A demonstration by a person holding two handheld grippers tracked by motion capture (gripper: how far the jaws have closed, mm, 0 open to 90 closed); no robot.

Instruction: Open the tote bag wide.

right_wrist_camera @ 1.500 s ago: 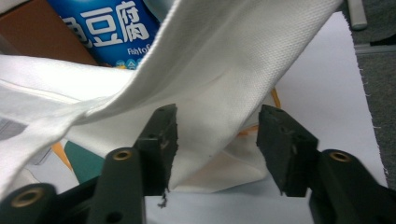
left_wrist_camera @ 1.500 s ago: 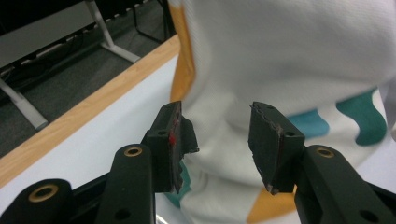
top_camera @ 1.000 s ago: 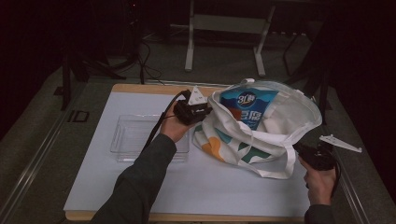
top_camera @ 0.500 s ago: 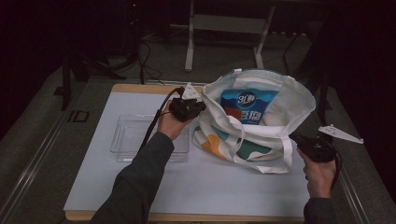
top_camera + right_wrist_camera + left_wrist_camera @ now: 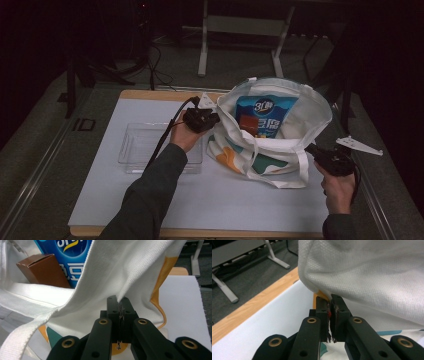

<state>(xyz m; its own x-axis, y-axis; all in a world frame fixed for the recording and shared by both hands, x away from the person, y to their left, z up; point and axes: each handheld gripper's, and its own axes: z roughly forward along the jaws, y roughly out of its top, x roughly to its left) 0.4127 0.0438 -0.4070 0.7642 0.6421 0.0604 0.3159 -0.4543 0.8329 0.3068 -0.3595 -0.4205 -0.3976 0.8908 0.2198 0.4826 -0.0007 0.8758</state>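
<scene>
At the far left of the white mat, an empty clear plastic tray is seen lying flat, just left of the person's left hand. To its right, the left gripper is held at the left rim of a white tote bag; in the left gripper view its jaws are pressed together on the bag's fabric edge, having just finished closing on it. The bag stands on the mat right of centre with its mouth pulled wide — orange and teal shapes are printed on its near face. Inside it, a blue snack packet stands upright against the far wall, and a brown box is set just in front of it, touching it. At the right, the right gripper is clamped on the bag's right rim — in the right gripper view the cloth is pinched between the closed jaws, with the bag's strap running across near the lower left.
</scene>
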